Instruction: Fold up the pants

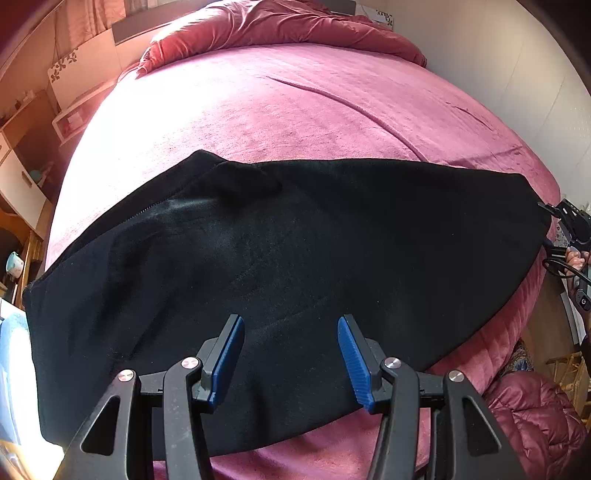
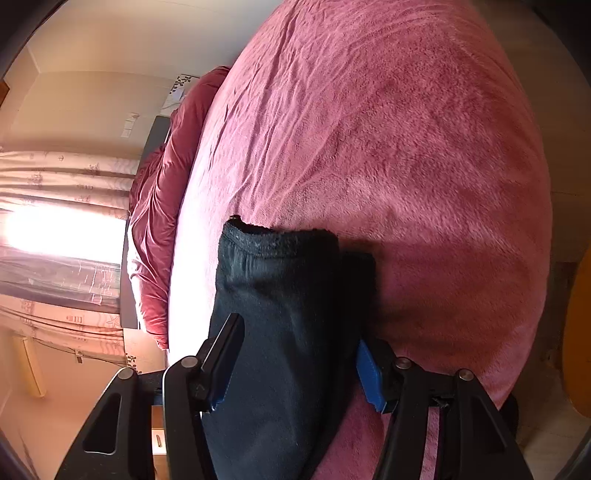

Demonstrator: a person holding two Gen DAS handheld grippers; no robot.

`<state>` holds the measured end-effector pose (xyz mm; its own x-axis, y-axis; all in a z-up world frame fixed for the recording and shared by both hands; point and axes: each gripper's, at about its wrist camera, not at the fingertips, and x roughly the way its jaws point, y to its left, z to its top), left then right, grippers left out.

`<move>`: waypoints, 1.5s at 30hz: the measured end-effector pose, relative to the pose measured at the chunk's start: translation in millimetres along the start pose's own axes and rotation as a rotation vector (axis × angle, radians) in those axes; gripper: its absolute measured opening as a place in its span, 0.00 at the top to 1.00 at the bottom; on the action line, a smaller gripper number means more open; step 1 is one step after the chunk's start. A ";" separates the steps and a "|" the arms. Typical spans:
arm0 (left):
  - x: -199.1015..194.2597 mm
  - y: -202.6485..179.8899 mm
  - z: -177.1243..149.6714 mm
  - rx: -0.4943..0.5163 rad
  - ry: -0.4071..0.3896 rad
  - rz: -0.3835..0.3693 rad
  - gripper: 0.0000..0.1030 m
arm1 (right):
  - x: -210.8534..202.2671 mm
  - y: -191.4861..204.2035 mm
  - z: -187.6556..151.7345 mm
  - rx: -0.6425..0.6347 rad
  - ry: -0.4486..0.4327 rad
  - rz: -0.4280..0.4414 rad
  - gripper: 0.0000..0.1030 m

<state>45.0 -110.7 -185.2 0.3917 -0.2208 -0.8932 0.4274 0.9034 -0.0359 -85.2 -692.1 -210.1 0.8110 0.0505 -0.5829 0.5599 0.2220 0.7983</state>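
Black pants lie flat across the near part of a pink bed, doubled leg on leg. A zip shows at their upper left. My left gripper is open and empty, hovering over the pants near their front edge. In the right wrist view the pants' leg end runs between the blue pads of my right gripper, whose jaws stand wide apart with the cloth lying between them. The right gripper also shows at the pants' right end in the left wrist view.
A crumpled red duvet lies at the head of the bed. White and wooden cabinets stand on the left. A puffy red jacket lies at the lower right. A curtained bright window faces the bed.
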 end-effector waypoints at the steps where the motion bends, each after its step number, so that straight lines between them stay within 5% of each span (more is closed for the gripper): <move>1: 1.0 -0.2 -0.3 -0.002 0.004 0.000 0.48 | 2.7 2.2 2.4 0.001 -0.001 -0.001 0.45; 7: 10.9 3.4 -3.7 -0.035 0.040 -0.019 0.48 | 13.3 18.3 7.5 -0.051 0.000 -0.065 0.76; 21: 21.9 35.9 -11.4 -0.215 0.085 -0.107 0.48 | 7.8 106.3 -12.1 -0.336 0.037 -0.039 0.81; 26: 22.2 55.8 -11.6 -0.318 0.104 -0.184 0.50 | 20.0 166.9 -65.7 -0.589 0.146 -0.018 0.81; 30: 22.5 67.6 -12.7 -0.368 0.125 -0.267 0.63 | 38.9 196.7 -120.7 -0.710 0.249 0.004 0.81; 34: 20.8 77.7 -13.6 -0.414 0.112 -0.348 0.65 | 65.5 217.8 -182.3 -0.813 0.365 0.010 0.81; 45: 11.8 104.8 -16.8 -0.502 0.087 -0.515 0.65 | 119.1 220.6 -339.6 -1.084 0.599 -0.075 0.81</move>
<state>80.7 -12.5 -207.0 0.1660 -0.6530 -0.7389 0.1066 0.7568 -0.6449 77.3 -306.5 -154.9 0.4185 0.3765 -0.8265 -0.0590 0.9194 0.3890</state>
